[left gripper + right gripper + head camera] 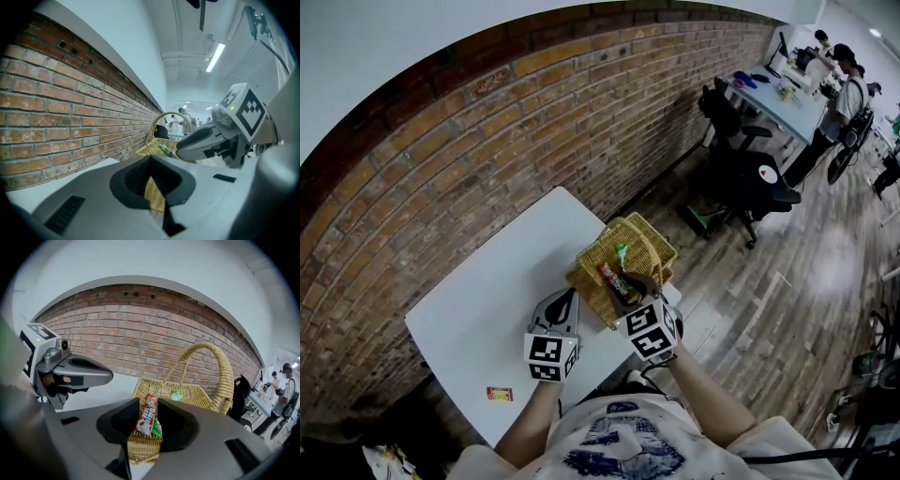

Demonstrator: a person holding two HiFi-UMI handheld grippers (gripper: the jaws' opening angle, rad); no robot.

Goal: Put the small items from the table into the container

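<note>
right gripper [150, 426] clenches a red snack packet [147, 412] above the basket [192, 392] just ahead; left gripper [157, 194] pinches its near rim. let go too early, the packet could clip the edge and drop outside.

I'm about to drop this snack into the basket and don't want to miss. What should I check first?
1. Snack packet secure: ok, clamped between the jaws of the right hand-held gripper.
2. Packet over the wicker basket: ok, the head view shows it above the opening.
3. Basket steadied: ok, the left hand-held gripper is closed on its wicker edge.
4. Basket fully on the table: cannot tell, it sits right at the table's edge.
5. Table cleared of items: not ok, a red packet lies near the front edge.
</note>
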